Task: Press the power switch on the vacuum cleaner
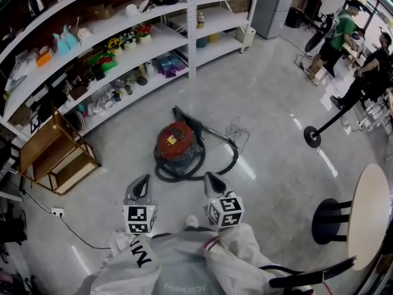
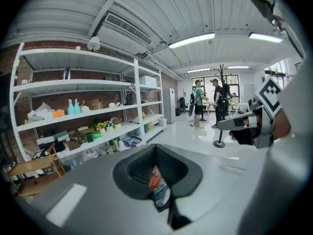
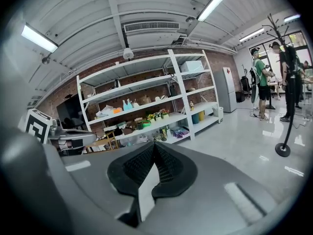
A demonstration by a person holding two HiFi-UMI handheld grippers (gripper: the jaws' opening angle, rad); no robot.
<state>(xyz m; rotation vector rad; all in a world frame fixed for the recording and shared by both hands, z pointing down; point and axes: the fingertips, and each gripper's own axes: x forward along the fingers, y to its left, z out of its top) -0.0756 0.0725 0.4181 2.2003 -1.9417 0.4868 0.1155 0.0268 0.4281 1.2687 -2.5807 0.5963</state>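
Note:
The red canister vacuum cleaner (image 1: 175, 142) stands on the pale floor ahead of me, with its dark hose (image 1: 228, 160) looped round its front and right side. A small yellow patch shows on its red lid. My left gripper (image 1: 141, 184) and right gripper (image 1: 211, 179) are held side by side, short of the vacuum and well above the floor, touching nothing. Both have their jaws together and hold nothing. In the left gripper view, a sliver of the red vacuum (image 2: 155, 177) shows through the gap below the left gripper (image 2: 155, 148). The right gripper (image 3: 155, 146) points toward the shelves.
Long white shelves (image 1: 123, 54) full of small goods run along the left and back. A wooden rack (image 1: 55, 155) stands at the left. A round table (image 1: 367, 214) and a chair are at the right, with a pole stand's base (image 1: 312, 136) beyond. Two people (image 1: 334, 39) stand far right.

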